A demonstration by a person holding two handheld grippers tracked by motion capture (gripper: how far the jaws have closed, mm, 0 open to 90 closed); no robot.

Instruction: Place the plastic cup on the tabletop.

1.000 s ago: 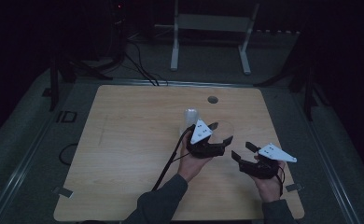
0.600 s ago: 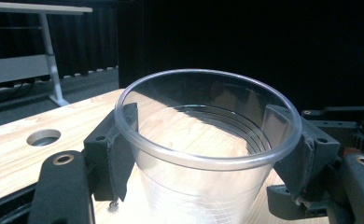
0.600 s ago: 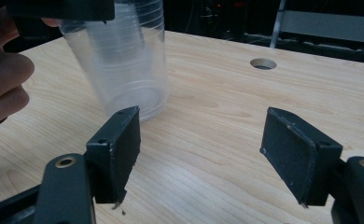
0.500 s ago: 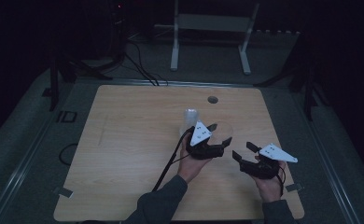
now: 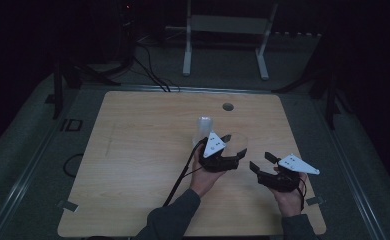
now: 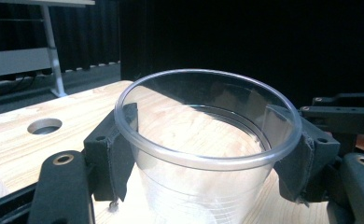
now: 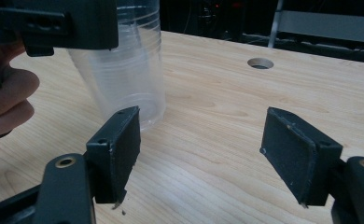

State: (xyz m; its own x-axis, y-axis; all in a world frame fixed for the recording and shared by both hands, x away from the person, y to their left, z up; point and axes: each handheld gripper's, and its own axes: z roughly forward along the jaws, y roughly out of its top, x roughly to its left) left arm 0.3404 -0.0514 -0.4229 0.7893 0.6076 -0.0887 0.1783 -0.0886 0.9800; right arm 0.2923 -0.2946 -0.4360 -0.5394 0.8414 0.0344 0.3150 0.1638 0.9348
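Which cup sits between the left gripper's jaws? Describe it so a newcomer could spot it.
On the wooden table, right of centre, the left gripper closes around a single clear plastic cup. Unlike the taller stack of clear cups beside it, it stands alone.

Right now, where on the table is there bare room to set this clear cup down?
The light wooden table is bare across its whole left half, and along the far edge beside the round hole. It is crowded right of centre: the clear plastic cup between the left gripper's jaws, another cup, the right gripper.
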